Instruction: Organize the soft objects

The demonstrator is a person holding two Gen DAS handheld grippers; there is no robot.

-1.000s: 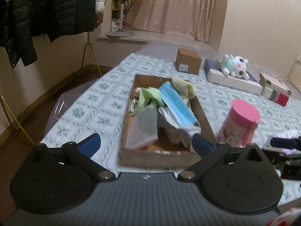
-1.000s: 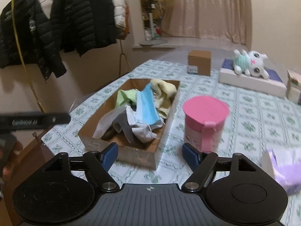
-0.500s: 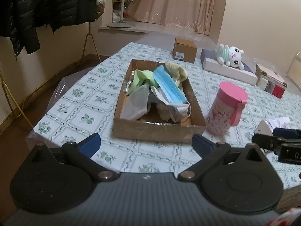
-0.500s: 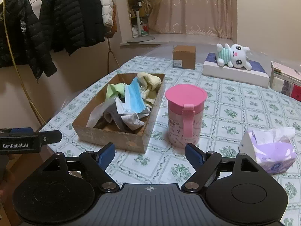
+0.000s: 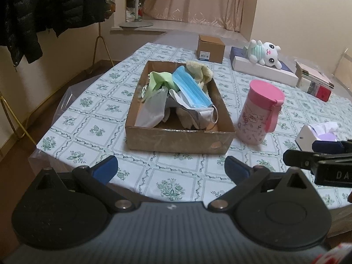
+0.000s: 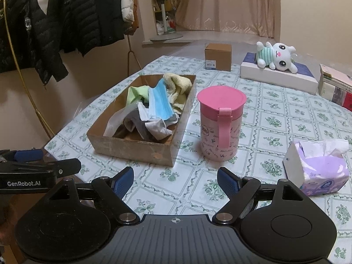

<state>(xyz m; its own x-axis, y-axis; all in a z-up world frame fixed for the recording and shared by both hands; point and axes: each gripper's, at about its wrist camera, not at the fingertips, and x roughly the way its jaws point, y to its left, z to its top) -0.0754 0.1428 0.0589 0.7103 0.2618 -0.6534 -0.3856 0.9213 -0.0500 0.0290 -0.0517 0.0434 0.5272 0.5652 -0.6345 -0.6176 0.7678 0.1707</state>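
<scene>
A shallow cardboard box on the patterned tablecloth holds several soft things: a blue face mask, a green cloth, a yellowish towel and grey and white cloths. A plush bunny lies on a white box at the back right. My left gripper is open and empty, short of the box's near wall. My right gripper is open and empty, near the table's front edge.
A pink lidded cup stands right of the box. A purple tissue pack lies at the right. A small brown carton and stacked books sit at the back. Coats hang at the left.
Both grippers have pulled back from the box and risen, so the box, cup and tissue pack look farther away. Both stay open and empty.
</scene>
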